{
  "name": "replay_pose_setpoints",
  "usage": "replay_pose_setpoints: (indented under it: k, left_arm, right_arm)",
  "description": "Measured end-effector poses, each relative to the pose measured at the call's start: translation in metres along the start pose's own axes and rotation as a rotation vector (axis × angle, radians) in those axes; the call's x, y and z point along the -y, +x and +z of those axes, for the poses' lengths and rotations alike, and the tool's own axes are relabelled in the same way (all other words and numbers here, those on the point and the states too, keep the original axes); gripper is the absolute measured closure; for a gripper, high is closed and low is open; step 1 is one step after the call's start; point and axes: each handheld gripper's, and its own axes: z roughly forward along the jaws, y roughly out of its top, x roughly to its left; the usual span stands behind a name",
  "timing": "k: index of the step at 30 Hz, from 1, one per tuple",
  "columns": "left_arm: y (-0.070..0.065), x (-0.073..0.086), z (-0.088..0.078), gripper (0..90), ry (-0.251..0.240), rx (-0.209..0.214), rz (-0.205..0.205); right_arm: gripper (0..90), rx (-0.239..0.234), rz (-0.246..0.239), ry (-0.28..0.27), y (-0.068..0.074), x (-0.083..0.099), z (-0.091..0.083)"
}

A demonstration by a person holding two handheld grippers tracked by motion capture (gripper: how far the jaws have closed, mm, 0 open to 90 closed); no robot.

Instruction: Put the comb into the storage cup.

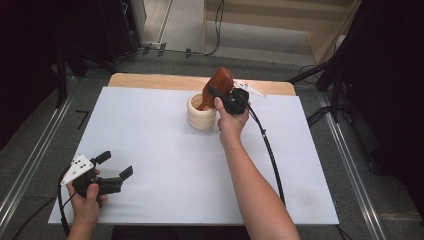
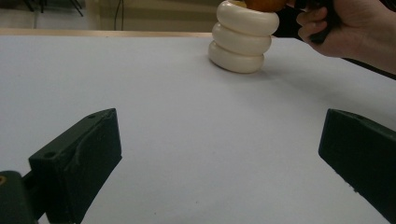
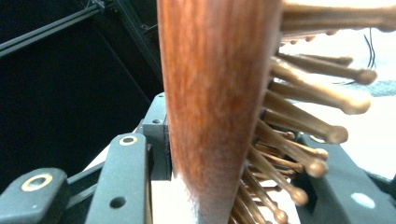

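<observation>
Item 1, wooden hairbrush (image 1: 219, 85): you are gripping it in your right gripper (image 1: 227, 97), whose jaws are clamping its reddish-brown head. In the right gripper view the hairbrush (image 3: 215, 102) is standing between the jaws, one jaw against its smooth back, the other on the side of the wooden bristle pins (image 3: 322, 98). In the high view it is tilting, its handle end reaching down into the holder.

Item 2, cream ribbed holder (image 1: 201, 112): it is standing upright on the far middle of the white table sheet (image 1: 165, 165), just beside your right hand (image 1: 231, 120). In the left gripper view it is showing as three stacked rings (image 2: 243, 37).

Item 3, left gripper (image 1: 114, 167): you are holding it low over the near left corner of the sheet, well apart from the holder. Its jaws are standing wide open and empty, pointing across the sheet towards the holder.
</observation>
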Motion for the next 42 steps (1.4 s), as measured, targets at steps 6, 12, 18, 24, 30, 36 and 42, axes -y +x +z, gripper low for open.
replay_pose_setpoints:
  k: [6,12,18,24,30,36,42]
  left_arm:
    - [0.0,0.0,0.001,0.0,0.002,0.002,0.002]
    - [0.0,0.0,0.001,0.0,0.002,0.0,0.003]
    - [0.0,0.0,0.001,0.0,0.003,-0.002,0.002]
    - [0.0,0.0,0.001,0.0,0.008,-0.006,0.008]
    - [0.0,0.0,0.001,0.0,0.01,-0.005,0.01]
    - [0.0,0.0,0.001,0.0,0.01,-0.005,0.013]
    - [-0.001,0.0,0.001,0.0,0.009,-0.004,0.012]
  right_arm:
    - [49.4,-0.005,0.028,0.022,-0.004,-0.002,0.0]
    - [44.5,-0.01,0.056,0.054,-0.011,-0.004,-0.001]
    - [38.2,-0.025,0.068,0.078,-0.015,-0.007,-0.004]
    - [28.0,-0.019,0.033,0.102,-0.016,-0.007,-0.006]
    - [16.3,-0.011,-0.001,0.102,-0.014,-0.009,-0.01]
    - [8.0,-0.013,-0.049,0.117,-0.015,-0.008,-0.014]
    - [0.0,-0.044,-0.098,0.125,-0.014,-0.008,-0.02]
